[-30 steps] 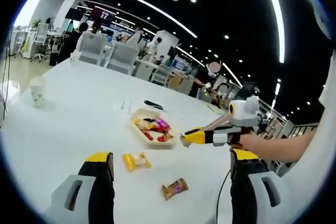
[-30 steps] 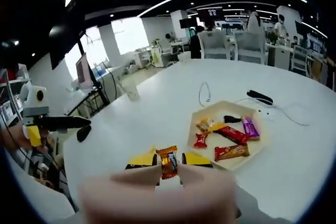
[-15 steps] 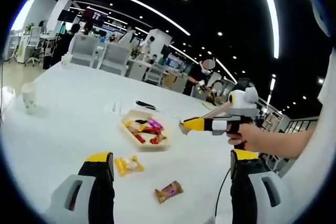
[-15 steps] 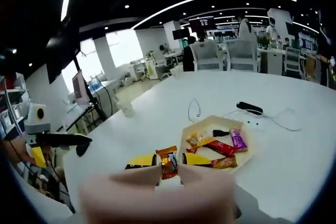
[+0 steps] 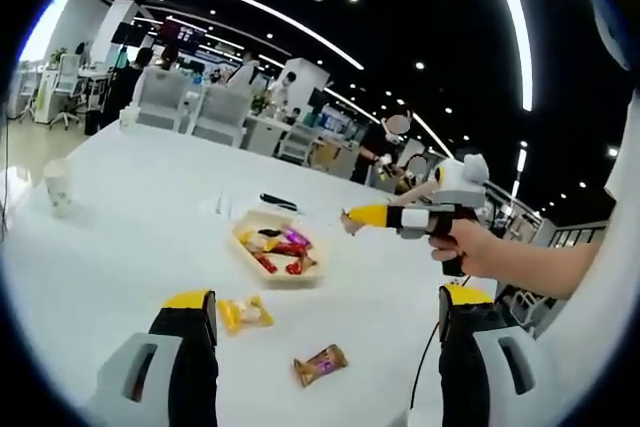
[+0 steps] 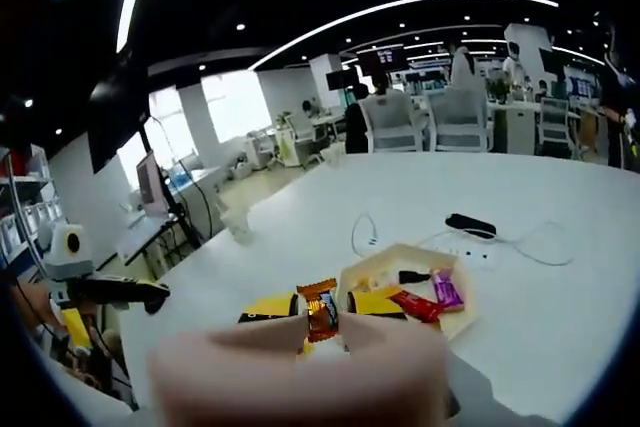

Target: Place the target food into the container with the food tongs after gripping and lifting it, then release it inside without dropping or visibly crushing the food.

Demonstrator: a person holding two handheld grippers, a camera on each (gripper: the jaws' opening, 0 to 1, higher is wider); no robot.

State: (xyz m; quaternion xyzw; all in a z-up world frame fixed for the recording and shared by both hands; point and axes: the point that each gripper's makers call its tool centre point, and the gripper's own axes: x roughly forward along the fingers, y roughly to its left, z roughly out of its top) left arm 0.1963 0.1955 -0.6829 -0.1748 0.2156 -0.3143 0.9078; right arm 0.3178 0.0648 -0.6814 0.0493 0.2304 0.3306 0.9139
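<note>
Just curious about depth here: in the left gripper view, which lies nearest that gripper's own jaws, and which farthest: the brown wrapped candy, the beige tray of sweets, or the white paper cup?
1. Brown wrapped candy, between the jaws.
2. Beige tray of sweets, mid-table.
3. White paper cup, far left.

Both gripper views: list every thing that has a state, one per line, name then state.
Right gripper: shut on an orange-wrapped candy, held up off the table.
Left gripper: open, nothing between the jaws.
Tray: open-topped, holding several wrapped candies.
Yellow candy: lying loose on the white table.
Brown candy: lying loose, outside the tray.
Paper cup: upright.
</note>
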